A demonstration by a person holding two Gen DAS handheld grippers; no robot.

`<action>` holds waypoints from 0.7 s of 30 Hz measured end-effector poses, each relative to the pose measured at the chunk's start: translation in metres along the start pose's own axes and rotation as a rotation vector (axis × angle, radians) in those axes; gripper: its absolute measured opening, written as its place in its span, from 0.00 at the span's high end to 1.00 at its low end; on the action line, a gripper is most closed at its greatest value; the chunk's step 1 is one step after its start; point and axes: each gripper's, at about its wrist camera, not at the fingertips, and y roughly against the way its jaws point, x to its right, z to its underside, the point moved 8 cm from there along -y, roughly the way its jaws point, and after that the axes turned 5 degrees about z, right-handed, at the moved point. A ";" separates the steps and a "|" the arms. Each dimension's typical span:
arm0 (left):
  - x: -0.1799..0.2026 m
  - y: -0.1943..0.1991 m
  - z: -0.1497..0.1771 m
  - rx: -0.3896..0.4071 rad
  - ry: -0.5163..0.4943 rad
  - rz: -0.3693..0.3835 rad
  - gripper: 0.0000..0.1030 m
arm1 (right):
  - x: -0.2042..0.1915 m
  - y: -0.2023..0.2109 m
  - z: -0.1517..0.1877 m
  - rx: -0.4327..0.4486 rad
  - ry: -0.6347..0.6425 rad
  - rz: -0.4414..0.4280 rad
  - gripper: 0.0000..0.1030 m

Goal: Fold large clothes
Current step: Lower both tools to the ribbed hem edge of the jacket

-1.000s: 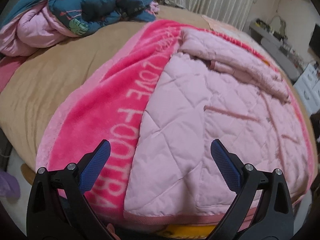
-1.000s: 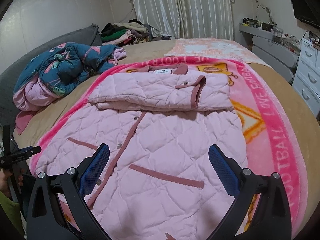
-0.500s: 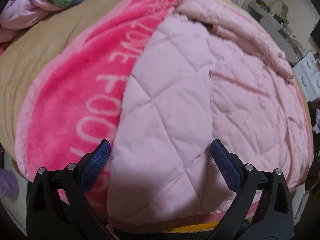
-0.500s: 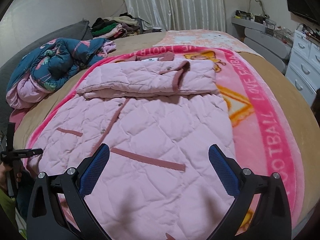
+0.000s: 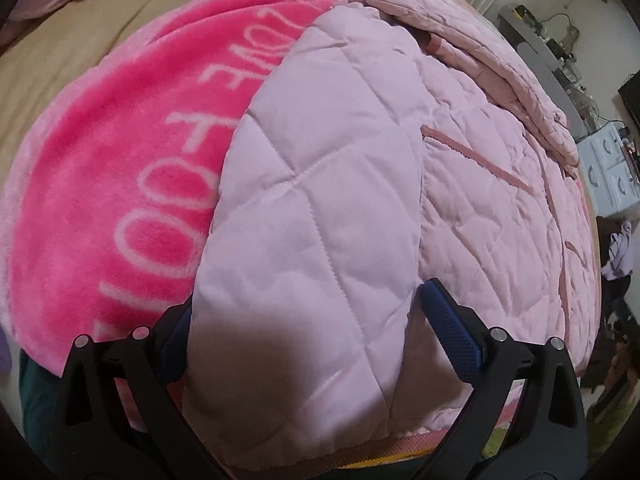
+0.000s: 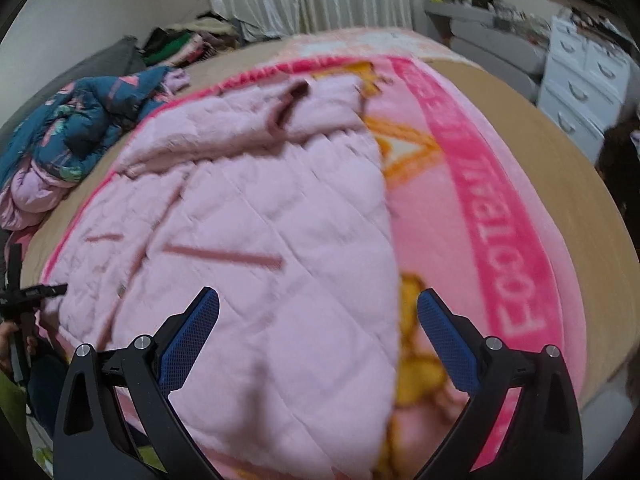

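A pale pink quilted jacket [image 5: 320, 200] lies front up on a bright pink lettered blanket [image 5: 120, 160], with its sleeves folded across the chest [image 5: 480, 40]. My left gripper [image 5: 308, 300] is open and low over the jacket's near left hem corner. Fabric bulges between its blue pads and hides part of the left pad. In the right wrist view the jacket [image 6: 260, 240] is blurred, and my right gripper [image 6: 318, 296] is open above the near right hem corner, where the jacket's edge meets the blanket [image 6: 500, 220].
A blue floral quilt [image 6: 80, 120] and a clothes pile [image 6: 180, 40] sit at the bed's far left. White drawers [image 6: 580, 80] stand on the right. Tan sheet [image 5: 60, 60] surrounds the blanket. A hand [image 6: 8, 352] shows at the left edge.
Both grippers have dropped and moved forward toward the jacket's hem corners. The left one now has fabric between its open fingers. The right one has shifted right to the jacket's edge.
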 end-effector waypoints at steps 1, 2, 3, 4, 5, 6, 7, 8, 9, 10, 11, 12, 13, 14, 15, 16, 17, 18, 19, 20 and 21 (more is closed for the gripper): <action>0.000 0.000 0.000 0.000 -0.002 -0.001 0.09 | 0.005 0.000 0.007 -0.016 -0.009 0.002 0.04; 0.000 0.001 0.001 0.000 -0.002 -0.001 0.09 | 0.010 -0.001 0.014 -0.032 -0.016 0.006 0.04; 0.001 0.001 0.001 0.001 -0.004 -0.002 0.09 | 0.014 -0.003 0.020 -0.048 -0.024 0.010 0.04; 0.001 0.002 0.002 0.000 -0.010 -0.001 0.10 | 0.018 -0.005 0.028 -0.073 -0.034 0.008 0.04; 0.002 0.002 0.002 0.000 -0.013 -0.001 0.12 | 0.021 -0.007 0.036 -0.100 -0.043 0.002 0.04; 0.002 0.003 0.003 0.000 -0.016 0.001 0.13 | 0.024 -0.009 0.043 -0.121 -0.055 -0.009 0.04; 0.003 0.004 0.005 -0.002 -0.020 0.004 0.14 | 0.025 -0.012 0.053 -0.149 -0.071 -0.028 0.04; 0.003 0.005 0.006 -0.003 -0.022 0.009 0.16 | 0.027 -0.014 0.062 -0.171 -0.085 -0.044 0.04; 0.004 0.006 0.007 -0.004 -0.020 0.016 0.18 | 0.026 -0.016 0.070 -0.192 -0.098 -0.061 0.04; 0.004 0.007 0.008 -0.006 -0.018 0.022 0.18 | 0.024 -0.019 0.079 -0.219 -0.109 -0.084 0.04; 0.004 0.007 0.009 -0.009 -0.018 0.024 0.19 | 0.022 -0.021 0.086 -0.234 -0.124 -0.103 0.04; 0.005 0.008 0.011 -0.012 -0.018 0.029 0.19 | 0.019 -0.023 0.094 -0.244 -0.143 -0.129 0.04; 0.005 0.009 0.012 -0.016 -0.017 0.034 0.19 | 0.016 -0.022 0.097 -0.241 -0.151 -0.146 0.04; 0.005 0.009 0.014 -0.017 -0.016 0.036 0.19 | 0.013 -0.021 0.099 -0.239 -0.152 -0.155 0.04; 0.005 0.011 0.016 -0.019 -0.016 0.038 0.19 | 0.007 -0.021 0.102 -0.239 -0.144 -0.171 0.04; 0.006 0.013 0.019 -0.022 -0.020 0.038 0.19 | 0.002 -0.020 0.104 -0.240 -0.137 -0.183 0.04; 0.005 0.014 0.020 -0.024 -0.021 0.039 0.19 | -0.002 -0.019 0.106 -0.240 -0.134 -0.197 0.04; 0.005 0.015 0.022 -0.029 -0.019 0.045 0.19 | -0.006 -0.019 0.108 -0.240 -0.140 -0.222 0.05; 0.005 0.016 0.025 -0.033 -0.011 0.054 0.19 | -0.009 -0.020 0.109 -0.243 -0.158 -0.256 0.07; 0.004 0.016 0.026 -0.036 -0.006 0.060 0.19 | -0.011 -0.019 0.108 -0.236 -0.167 -0.256 0.09; 0.004 0.016 0.027 -0.038 -0.003 0.063 0.19 | -0.011 -0.019 0.108 -0.228 -0.169 -0.259 0.17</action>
